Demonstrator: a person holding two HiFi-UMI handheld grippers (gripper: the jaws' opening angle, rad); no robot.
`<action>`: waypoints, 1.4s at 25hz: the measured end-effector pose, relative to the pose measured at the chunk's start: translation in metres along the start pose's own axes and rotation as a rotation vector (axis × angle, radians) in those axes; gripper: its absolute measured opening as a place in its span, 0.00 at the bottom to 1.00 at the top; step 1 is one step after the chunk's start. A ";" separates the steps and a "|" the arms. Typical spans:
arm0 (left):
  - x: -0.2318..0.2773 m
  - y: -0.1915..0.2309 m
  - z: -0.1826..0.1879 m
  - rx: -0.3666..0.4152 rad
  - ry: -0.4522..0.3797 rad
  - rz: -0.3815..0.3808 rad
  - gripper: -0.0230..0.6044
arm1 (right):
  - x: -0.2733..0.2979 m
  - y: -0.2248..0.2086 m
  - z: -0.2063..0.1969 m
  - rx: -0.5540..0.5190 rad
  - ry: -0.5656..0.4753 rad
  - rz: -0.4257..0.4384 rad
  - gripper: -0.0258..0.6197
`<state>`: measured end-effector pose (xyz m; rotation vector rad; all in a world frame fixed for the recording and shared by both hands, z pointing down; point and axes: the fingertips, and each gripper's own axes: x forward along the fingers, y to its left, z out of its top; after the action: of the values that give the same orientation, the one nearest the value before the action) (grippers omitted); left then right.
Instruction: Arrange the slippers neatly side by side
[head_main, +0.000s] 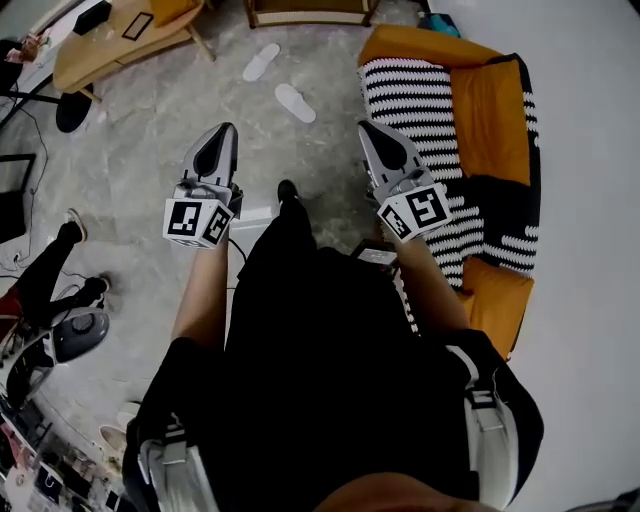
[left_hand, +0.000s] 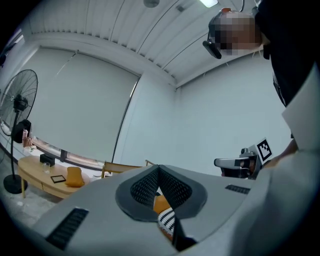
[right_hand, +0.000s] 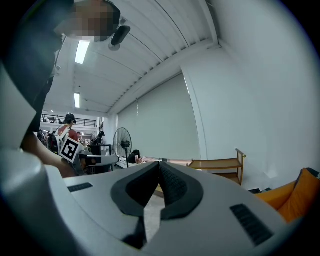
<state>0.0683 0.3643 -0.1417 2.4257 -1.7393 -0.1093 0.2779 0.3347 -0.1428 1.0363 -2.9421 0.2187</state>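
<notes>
Head view, looking steeply down at a person standing on a mottled grey floor. Each hand holds one tool out level in front of the body.

**Left tool**: in the left gripper view its two dark ribbed pads meet at the tips. Nothing is gripped. The narrow slit below the tips shows only a distant patch of orange and striped fabric.

**Right tool**: in the right gripper view the jaws are likewise closed tip to tip and empty. Only floor shows through the slit beneath.

**Slippers:** two white slippers lie on the floor well ahead of both tools, between the bench and the sofa.
- The far slipper and the near slipper are close together but apart.
- They are set at an angle to each other, not side by side.
- Neither tool touches them.

**Surroundings:**
- A pale wooden oval bench at upper left carries a black box and an orange cushion.
- An orange sofa at right is draped with a black-and-white striped throw.
- A standing fan appears beside the bench in the left gripper view.
- A wooden shelf unit stands against the wall in the right gripper view.
</notes>
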 end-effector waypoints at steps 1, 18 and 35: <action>0.011 0.007 0.002 0.001 -0.003 -0.004 0.06 | 0.011 -0.006 0.002 -0.003 0.004 -0.001 0.09; 0.170 0.115 0.015 0.011 -0.019 -0.045 0.06 | 0.175 -0.091 0.021 0.014 -0.004 0.015 0.09; 0.330 0.190 -0.063 -0.027 0.062 0.085 0.06 | 0.338 -0.249 -0.083 0.148 0.066 0.206 0.09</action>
<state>0.0067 -0.0023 -0.0379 2.3069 -1.7990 -0.0469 0.1668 -0.0566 -0.0092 0.7199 -3.0081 0.4699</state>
